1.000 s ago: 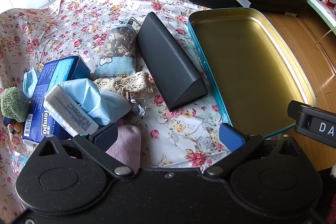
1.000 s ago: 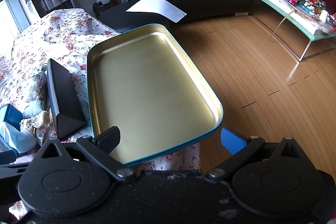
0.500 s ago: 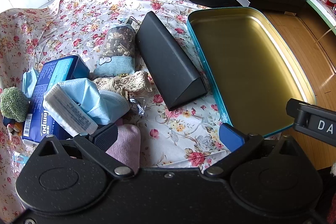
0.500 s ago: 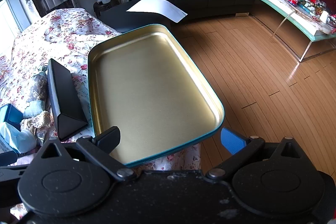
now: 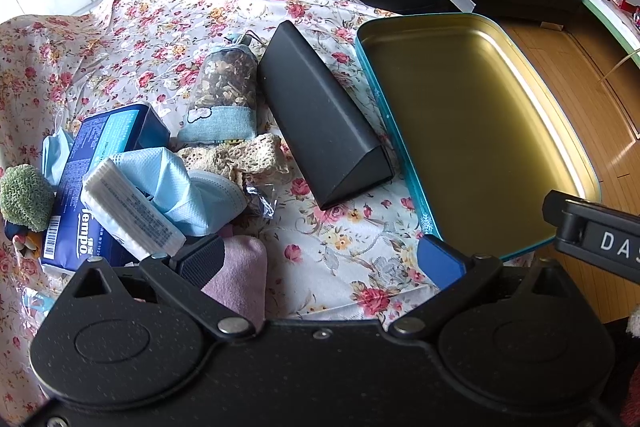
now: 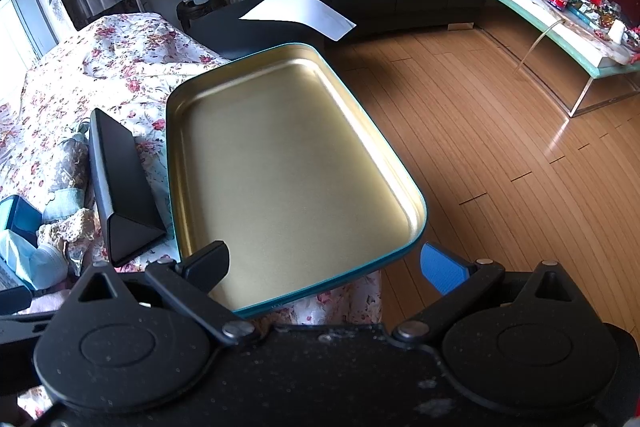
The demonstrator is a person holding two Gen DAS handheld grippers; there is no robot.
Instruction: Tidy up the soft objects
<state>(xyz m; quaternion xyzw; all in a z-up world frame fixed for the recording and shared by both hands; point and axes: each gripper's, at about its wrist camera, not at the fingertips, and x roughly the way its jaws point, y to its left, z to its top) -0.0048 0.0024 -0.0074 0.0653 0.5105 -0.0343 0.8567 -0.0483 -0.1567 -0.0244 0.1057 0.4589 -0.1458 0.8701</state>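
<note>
My left hand-held gripper (image 5: 320, 259) hangs with its jaws spread wide and nothing between them, low over the near edge of the desk, which is draped in a white cloth printed with red roses (image 5: 168, 27). Its black finger (image 5: 202, 259) sits just above a soft pink cloth pad (image 5: 244, 279); I cannot tell whether they touch. My right hand-held gripper (image 6: 324, 267) is likewise wide and empty, poised over the near end of a shallow rectangular tin tray with a gold inside and teal rim (image 6: 416, 199); its black finger overlaps the tray floor in view, its blue one is off past the near right corner.

The tray lies along the desk's right edge, its near end jutting past the cloth. Just left of it rests a long matte-black triangular case (image 5: 320, 123), close to the tray wall. Left of the case lies a clear pouch of dried pieces with a pale-blue fabric band (image 5: 224, 95), and nearer me a cream crocheted lace piece (image 5: 240, 155). Toward the left edge I see a pile: a dark-blue Tempo tissue pack (image 5: 100, 155), a white wrapped tissue packet (image 5: 132, 207) on it, a crumpled light-blue face mask (image 5: 188, 187), and a fuzzy green knitted ball (image 5: 24, 195) at the far left.
</note>
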